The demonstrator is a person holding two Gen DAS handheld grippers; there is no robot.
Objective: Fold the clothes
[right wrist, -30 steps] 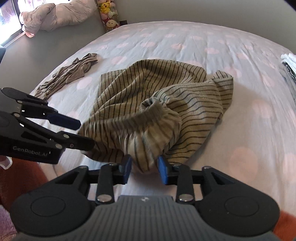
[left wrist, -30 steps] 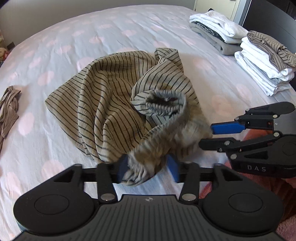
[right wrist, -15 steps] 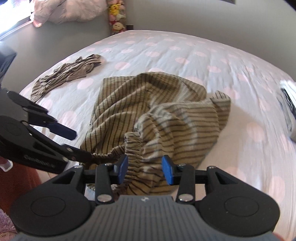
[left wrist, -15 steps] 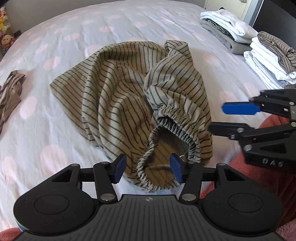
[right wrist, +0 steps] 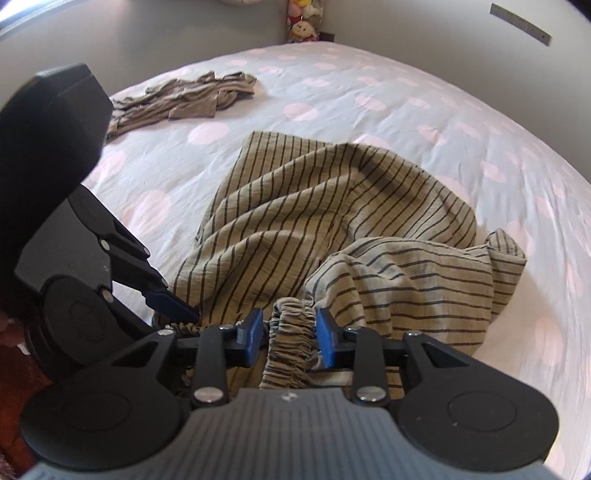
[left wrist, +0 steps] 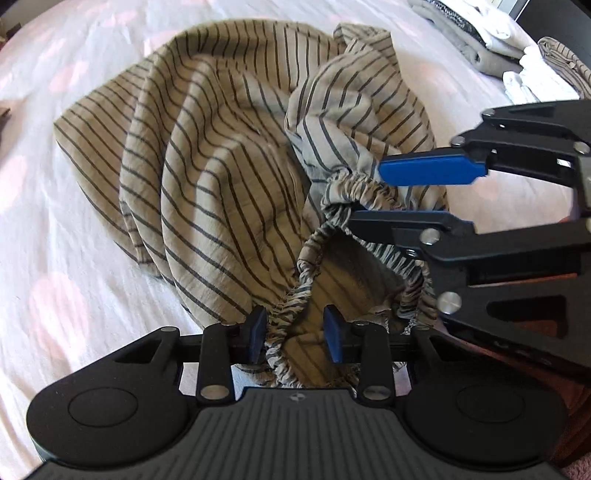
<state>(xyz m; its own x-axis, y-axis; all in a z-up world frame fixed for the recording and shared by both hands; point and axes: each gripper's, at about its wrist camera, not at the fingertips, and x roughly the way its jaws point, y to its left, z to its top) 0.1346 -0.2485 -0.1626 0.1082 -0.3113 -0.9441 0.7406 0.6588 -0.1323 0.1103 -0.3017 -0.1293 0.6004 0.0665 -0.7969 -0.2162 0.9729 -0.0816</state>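
A tan garment with dark stripes (left wrist: 221, 177) lies crumpled on the bed, its gathered elastic waistband (left wrist: 310, 266) open toward me. My left gripper (left wrist: 294, 336) points down over the near part of the waistband. Its jaws are closing with the band between the blue pads, and a gap still shows on the right side. My right gripper (right wrist: 289, 338) straddles another stretch of the waistband (right wrist: 293, 332). Its jaws are closing too, and the pads are not clearly pressing. In the left wrist view the right gripper (left wrist: 369, 195) comes in from the right. In the right wrist view the left gripper (right wrist: 181, 314) sits at the left.
The bed sheet (right wrist: 369, 96) is pale with pink dots. Folded clothes are stacked at the far right (left wrist: 480, 33), with a second stack (left wrist: 535, 77) beside them. Another striped garment (right wrist: 177, 96) lies loose at the far left. Plush toys (right wrist: 303, 22) stand by the wall.
Both grippers came down close to the garment. The waistband, bunched and raised a second ago, now lies open on the bed. Both pairs of jaws have narrowed around it.
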